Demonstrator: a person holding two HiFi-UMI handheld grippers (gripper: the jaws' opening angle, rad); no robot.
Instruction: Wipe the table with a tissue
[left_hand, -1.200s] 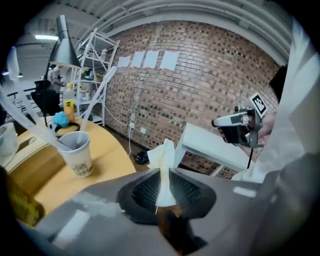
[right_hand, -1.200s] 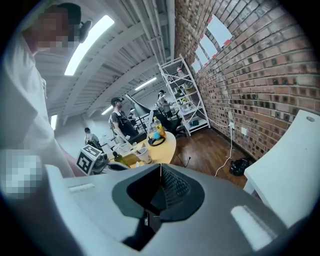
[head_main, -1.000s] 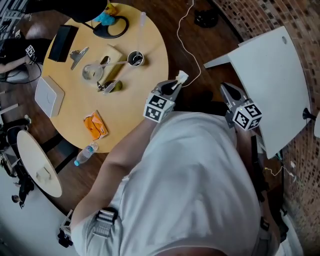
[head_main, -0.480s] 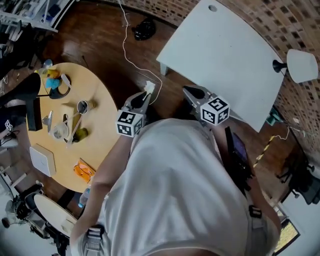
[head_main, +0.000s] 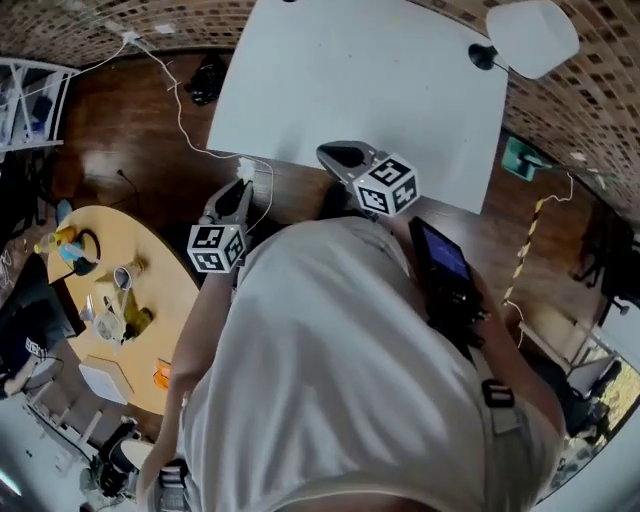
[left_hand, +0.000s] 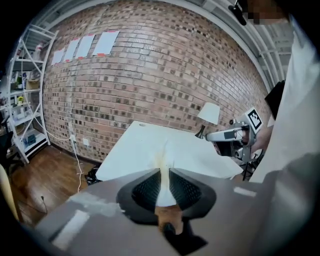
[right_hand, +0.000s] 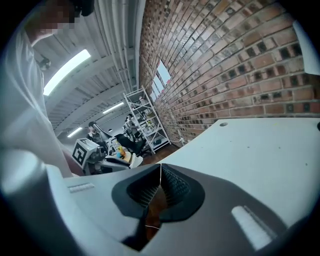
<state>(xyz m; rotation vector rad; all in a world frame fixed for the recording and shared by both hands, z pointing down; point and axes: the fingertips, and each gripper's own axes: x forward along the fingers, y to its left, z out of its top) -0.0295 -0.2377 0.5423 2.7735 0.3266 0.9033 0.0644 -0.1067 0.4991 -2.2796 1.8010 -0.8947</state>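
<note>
White tissue (left_hand: 163, 192) is clamped between the ribbed pads (left_hand: 147, 190) of the left gripper (head_main: 240, 188), jaws closed on its lower part and its free end standing out past the tips. Judged soft, very light and easily torn, it is best gripped low, as now, leaving enough free to lie flat on a surface. The right gripper (right_hand: 160, 174) has its jaws together with nothing between them, and both are held out ahead of the person's body, angled slightly downward toward the white table (head_main: 370, 90), the left just short of its near edge over the wooden floor (head_main: 130, 110), the right at that edge.
</note>
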